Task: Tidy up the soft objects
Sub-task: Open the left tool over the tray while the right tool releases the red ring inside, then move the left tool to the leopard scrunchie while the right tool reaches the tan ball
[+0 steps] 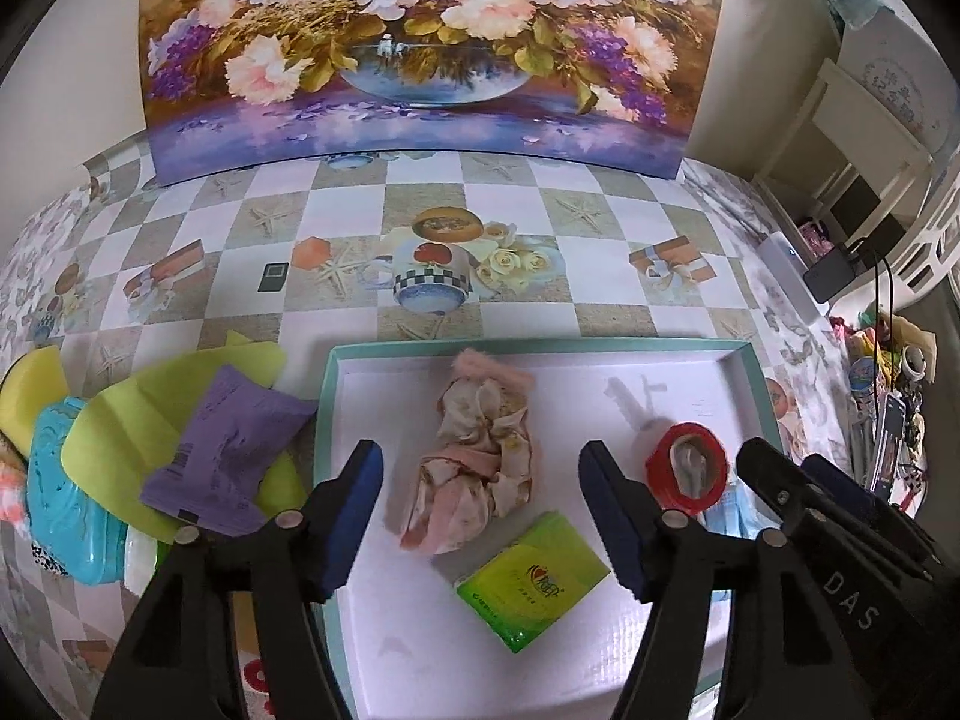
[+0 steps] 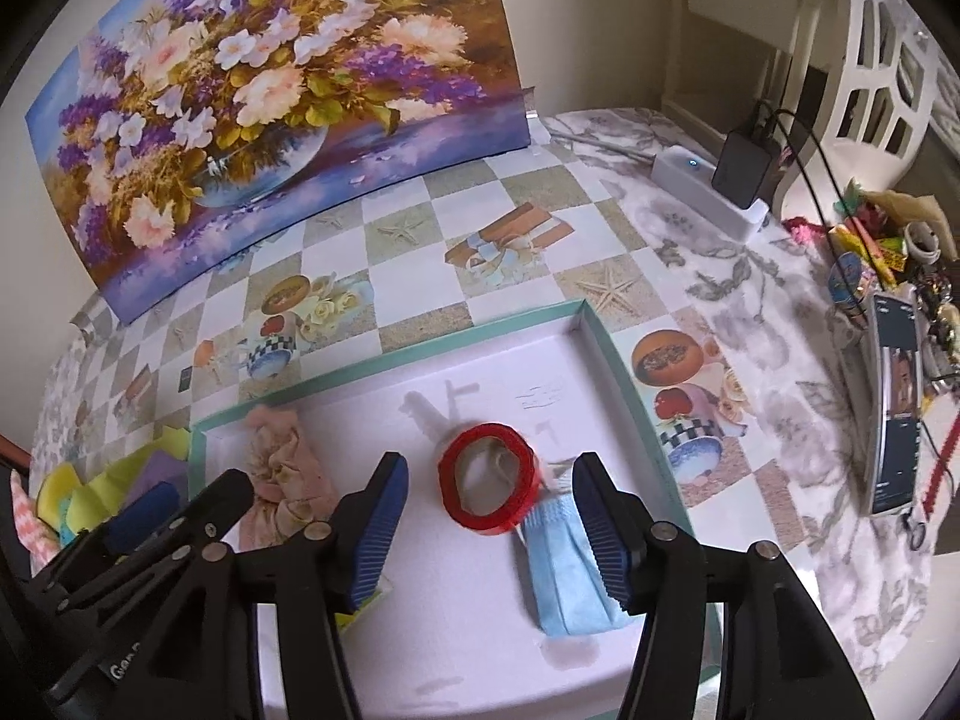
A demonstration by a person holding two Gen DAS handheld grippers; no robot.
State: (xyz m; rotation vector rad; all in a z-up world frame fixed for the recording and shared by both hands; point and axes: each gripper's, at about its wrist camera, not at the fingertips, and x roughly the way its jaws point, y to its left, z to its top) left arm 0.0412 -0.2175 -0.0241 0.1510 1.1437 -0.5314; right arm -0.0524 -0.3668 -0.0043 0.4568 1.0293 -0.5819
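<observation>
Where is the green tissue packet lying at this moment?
In the left wrist view, the green tissue packet lies inside the teal-rimmed box, near its front, just below the pink floral cloth bundle and left of the red tape roll.

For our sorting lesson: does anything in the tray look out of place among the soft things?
Yes. The red tape roll lies in the tray against the blue mask. It looks like a stiff ring, unlike the cloth bundle and tissue pack.
</observation>
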